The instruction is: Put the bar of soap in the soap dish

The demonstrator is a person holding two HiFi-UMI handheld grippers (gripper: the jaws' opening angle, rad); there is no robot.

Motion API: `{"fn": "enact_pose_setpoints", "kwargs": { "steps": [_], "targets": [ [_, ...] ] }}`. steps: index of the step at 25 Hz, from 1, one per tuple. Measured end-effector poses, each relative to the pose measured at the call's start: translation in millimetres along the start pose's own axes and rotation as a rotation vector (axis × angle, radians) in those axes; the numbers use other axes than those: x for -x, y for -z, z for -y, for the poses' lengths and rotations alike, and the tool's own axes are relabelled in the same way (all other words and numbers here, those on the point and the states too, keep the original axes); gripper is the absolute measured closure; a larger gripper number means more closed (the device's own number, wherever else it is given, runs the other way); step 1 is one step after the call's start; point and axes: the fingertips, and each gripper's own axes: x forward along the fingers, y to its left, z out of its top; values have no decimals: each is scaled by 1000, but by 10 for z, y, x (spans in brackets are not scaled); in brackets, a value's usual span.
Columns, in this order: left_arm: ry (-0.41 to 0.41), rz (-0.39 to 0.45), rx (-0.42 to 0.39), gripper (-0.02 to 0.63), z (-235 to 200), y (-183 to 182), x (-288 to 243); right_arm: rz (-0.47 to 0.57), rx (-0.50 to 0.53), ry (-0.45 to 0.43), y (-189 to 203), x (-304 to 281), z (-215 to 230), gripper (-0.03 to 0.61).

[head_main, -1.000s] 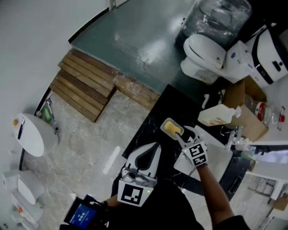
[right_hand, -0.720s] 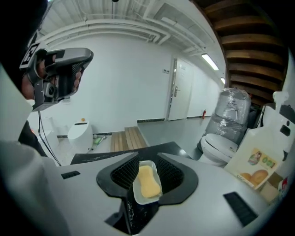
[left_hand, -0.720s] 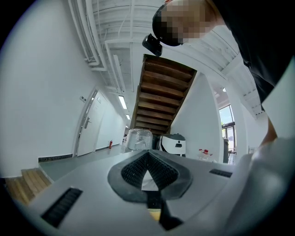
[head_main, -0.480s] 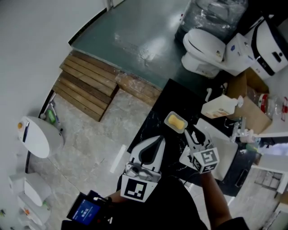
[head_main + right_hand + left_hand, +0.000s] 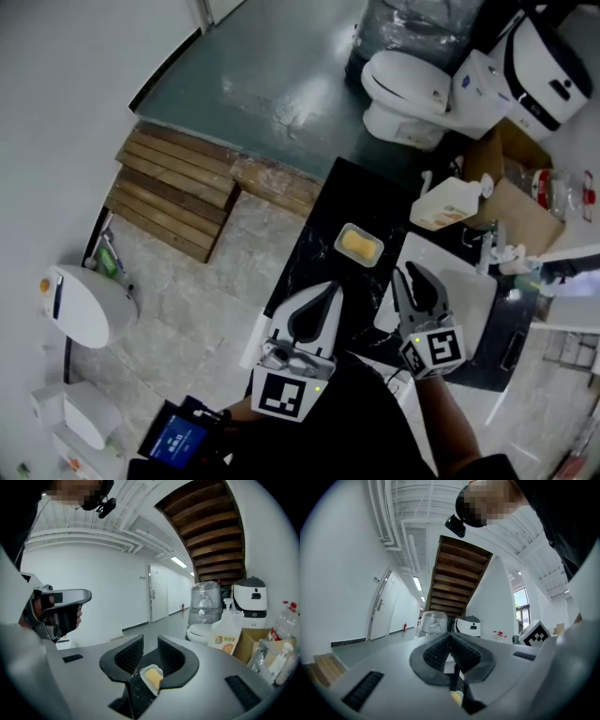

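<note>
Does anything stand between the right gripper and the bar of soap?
Nothing visible does. The bar of soap lies in the soap dish on the black counter; the right gripper hangs clear of it, jaws closing with nothing between them.

A bathroom mock-up in a bare white hall: toilet, black marble counter, wooden stairs alongside.

A dark green-grey floor fills the upper centre of the head view. Wooden steps lie at centre left, with pale marble tiles below them. A white toilet stands at upper right, beyond the black surface. The left gripper view shows a wooden stair underside, strip lights and a window.
</note>
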Motion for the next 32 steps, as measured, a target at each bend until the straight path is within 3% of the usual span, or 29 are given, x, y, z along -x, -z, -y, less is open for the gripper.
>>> {"fn": "enact_pose_setpoints", "kwargs": {
  "steps": [4, 11, 16, 32],
  "targets": [
    [28, 10, -12, 612, 77, -42, 39, 89, 104, 84, -290, 273, -163, 503],
    [86, 15, -38, 612, 163, -118, 98, 207, 43, 132, -570, 541, -391, 566],
    [96, 25, -53, 612, 187, -120, 117, 229, -1, 133, -559, 574, -503, 569],
    [153, 59, -81, 612, 194, -121, 208, 262, 121, 188, -664, 637, -834, 569]
  ]
}}
